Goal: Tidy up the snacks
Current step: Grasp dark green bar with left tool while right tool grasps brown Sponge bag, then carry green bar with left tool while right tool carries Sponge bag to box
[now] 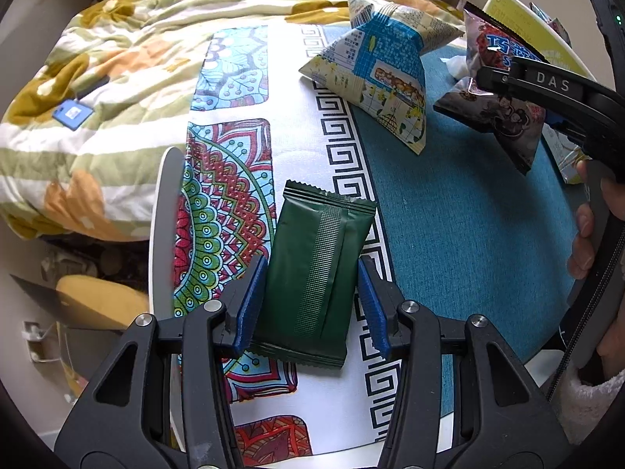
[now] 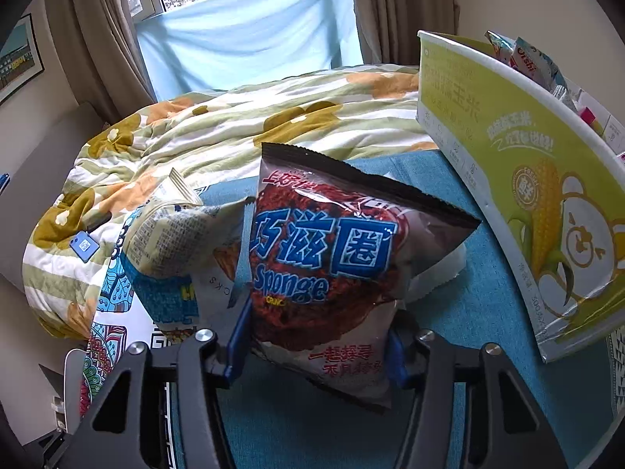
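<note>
A dark green foil packet sits between the blue pads of my left gripper, which is shut on its sides, over the patterned edge of the tablecloth. My right gripper is shut on the lower part of a brown "Sponge" snack bag, holding it upright above the teal cloth. In the left wrist view that same snack bag hangs at the upper right from the right gripper. A blue and yellow printed bag lies on the table beyond both.
A yellow-green carton with a corn and bear print stands at the right, with several snack packs inside. A white tissue lies by it. A floral quilt covers the bed behind the table, with a small blue tag on it.
</note>
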{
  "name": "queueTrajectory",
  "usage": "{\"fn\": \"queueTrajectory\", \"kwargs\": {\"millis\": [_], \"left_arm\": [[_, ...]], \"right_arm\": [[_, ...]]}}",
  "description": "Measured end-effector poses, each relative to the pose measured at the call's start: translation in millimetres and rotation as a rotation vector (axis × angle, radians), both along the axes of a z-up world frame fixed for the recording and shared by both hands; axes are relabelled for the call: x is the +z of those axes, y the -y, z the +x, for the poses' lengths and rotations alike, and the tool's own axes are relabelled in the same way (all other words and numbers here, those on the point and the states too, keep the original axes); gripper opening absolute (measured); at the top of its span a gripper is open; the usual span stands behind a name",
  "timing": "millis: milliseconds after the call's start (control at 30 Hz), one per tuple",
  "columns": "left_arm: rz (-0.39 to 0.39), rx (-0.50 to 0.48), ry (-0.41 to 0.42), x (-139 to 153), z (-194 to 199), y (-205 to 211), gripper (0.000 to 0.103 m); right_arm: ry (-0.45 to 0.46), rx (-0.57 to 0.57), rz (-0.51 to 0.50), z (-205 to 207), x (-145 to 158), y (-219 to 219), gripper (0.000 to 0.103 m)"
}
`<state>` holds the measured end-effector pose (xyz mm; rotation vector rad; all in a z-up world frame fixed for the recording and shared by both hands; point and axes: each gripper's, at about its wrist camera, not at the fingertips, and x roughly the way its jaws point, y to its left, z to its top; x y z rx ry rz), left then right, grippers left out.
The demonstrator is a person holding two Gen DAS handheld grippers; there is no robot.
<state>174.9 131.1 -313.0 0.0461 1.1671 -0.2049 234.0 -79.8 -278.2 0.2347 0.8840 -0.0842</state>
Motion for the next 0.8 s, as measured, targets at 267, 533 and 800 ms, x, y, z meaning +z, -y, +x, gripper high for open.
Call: {"fn": "queueTrajectory", "kwargs": {"millis": [267, 533, 800], "left_arm": [[-0.006, -0.004, 0.055, 33, -6, 3, 0.043], [-0.034, -0.040, 0.178, 105, -7, 20, 0.043], [-0.084, -0.121, 0.319, 185, 0, 69, 0.043]], "right_arm": [[0.028, -0.007, 0.009, -14, 18, 8, 0.052], [0.078, 0.028, 0.021, -39, 66, 15, 0.052], [0.142, 0.033, 0.044, -73, 131, 44, 0.052]]}}
